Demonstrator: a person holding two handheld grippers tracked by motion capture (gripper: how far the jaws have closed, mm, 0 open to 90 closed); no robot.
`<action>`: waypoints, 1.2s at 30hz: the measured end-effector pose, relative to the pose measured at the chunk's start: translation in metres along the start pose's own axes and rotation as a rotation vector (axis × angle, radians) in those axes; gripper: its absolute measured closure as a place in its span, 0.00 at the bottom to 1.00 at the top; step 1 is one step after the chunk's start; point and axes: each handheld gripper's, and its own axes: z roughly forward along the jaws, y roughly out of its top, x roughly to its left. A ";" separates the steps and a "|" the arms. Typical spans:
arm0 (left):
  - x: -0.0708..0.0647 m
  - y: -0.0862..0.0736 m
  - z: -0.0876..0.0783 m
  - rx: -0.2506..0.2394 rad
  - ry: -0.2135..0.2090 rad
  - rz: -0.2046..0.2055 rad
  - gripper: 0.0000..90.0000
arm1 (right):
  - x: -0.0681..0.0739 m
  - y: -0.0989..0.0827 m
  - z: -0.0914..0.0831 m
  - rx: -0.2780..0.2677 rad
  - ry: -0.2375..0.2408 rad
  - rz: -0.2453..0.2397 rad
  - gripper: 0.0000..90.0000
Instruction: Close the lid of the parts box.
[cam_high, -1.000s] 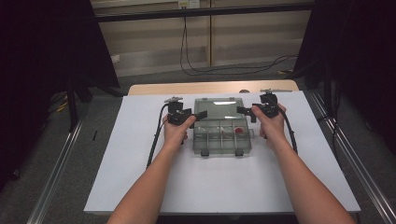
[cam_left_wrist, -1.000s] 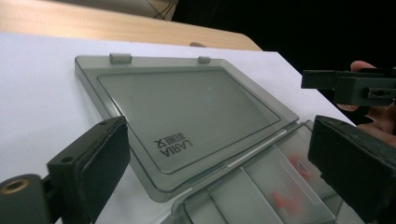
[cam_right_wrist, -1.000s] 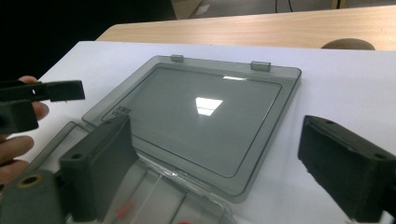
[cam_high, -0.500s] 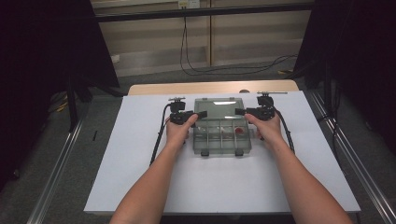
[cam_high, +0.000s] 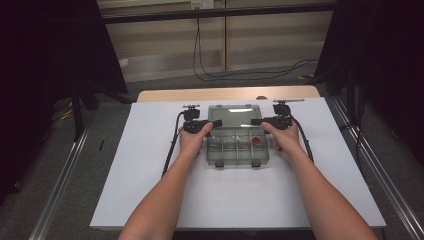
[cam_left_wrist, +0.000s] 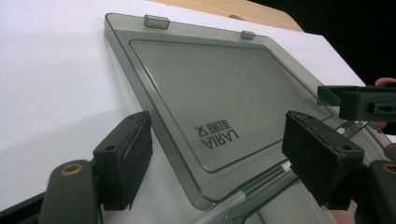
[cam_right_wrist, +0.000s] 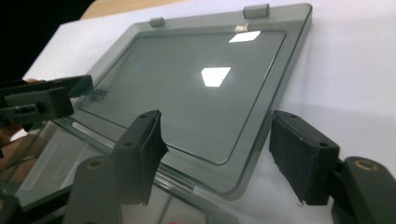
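A: We had one clear grey compartment box (cam_high: 235, 145) lying open near the middle of the white table top (cam_high: 150, 190), its lid (cam_high: 235, 114) laid back flat toward twelve o'clock. Where did our grippers sit?

B: Our left gripper (cam_high: 212, 123) was at the lid's nine o'clock edge, near the hinge corner, and our right gripper (cam_high: 256, 121) at its three o'clock edge. In the left gripper view the lid (cam_left_wrist: 219, 98) had its near corner between the two jaws, which had just been closing but stood apart from the plastic on both sides. In the right gripper view the lid (cam_right_wrist: 196, 93) sat the same way: jaws narrowed, pads not pressing, nothing held.

A: And room to move?

B: Bare white surface lay all round the box, widest toward six o'clock under our forearms. At twelve o'clock the white top ended against a strip of wooden table (cam_high: 225, 93), just past the lid's far edge.

A: Counts?

B: We counted two latch tabs (cam_left_wrist: 156, 21) on the lid's far edge, two clasps on the tray's front wall, two grippers, and one red item (cam_high: 256, 140) in a compartment toward three o'clock; what it was we couldn't tell.
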 end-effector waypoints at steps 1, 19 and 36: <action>-0.001 0.000 0.001 -0.003 0.002 -0.007 0.27 | 0.000 -0.001 0.001 0.005 0.001 0.003 0.37; -0.003 0.002 0.004 0.030 0.017 0.001 0.39 | -0.001 -0.003 0.002 0.004 0.009 -0.043 0.53; -0.006 0.009 -0.021 -0.060 0.036 0.118 0.74 | 0.000 -0.001 -0.019 -0.080 0.004 -0.105 0.84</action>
